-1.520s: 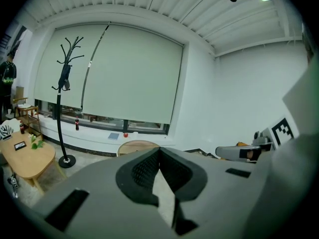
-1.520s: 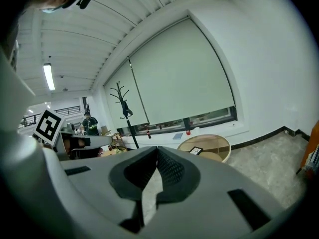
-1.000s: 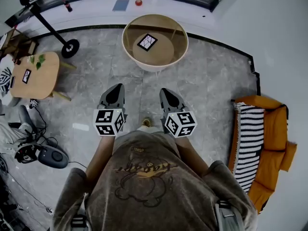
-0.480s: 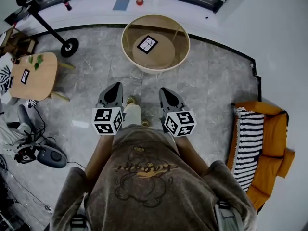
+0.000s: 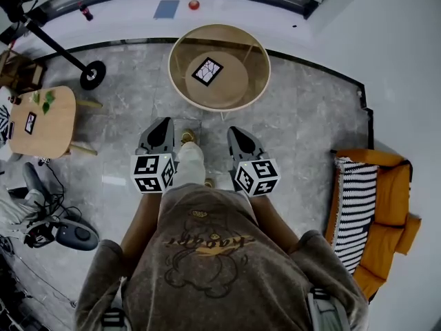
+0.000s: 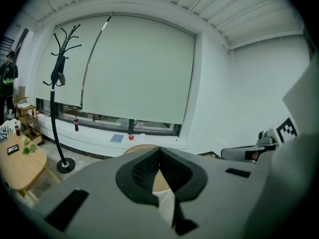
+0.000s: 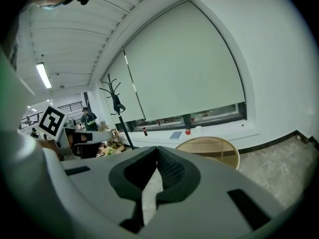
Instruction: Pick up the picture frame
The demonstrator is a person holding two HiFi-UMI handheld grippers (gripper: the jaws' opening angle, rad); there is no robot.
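Note:
The picture frame (image 5: 207, 71), dark-edged with a white pattern, lies flat on the lower shelf of a round wooden table (image 5: 180, 81) with a glass top, in the head view at top centre. My left gripper (image 5: 166, 123) and right gripper (image 5: 234, 132) are side by side in front of me, both short of the table and pointing toward it. Both are shut with nothing between the jaws. In the left gripper view the left gripper (image 6: 159, 151) covers most of the table (image 6: 141, 148). The right gripper (image 7: 158, 151) sees the table (image 7: 209, 147) ahead; the frame does not show there.
A small wooden side table (image 5: 43, 119) stands at the left, with a coat stand's base (image 5: 91, 75) behind it. Cables and a grey device (image 5: 76, 233) lie on the floor at lower left. An orange chair with a striped cushion (image 5: 375, 205) sits at the right. My foot (image 5: 187, 158) is between the grippers.
The round table has drawn nearer in the head view as I stepped forward; a foot now shows between the grippers. Both grippers moved toward the table and stayed shut.

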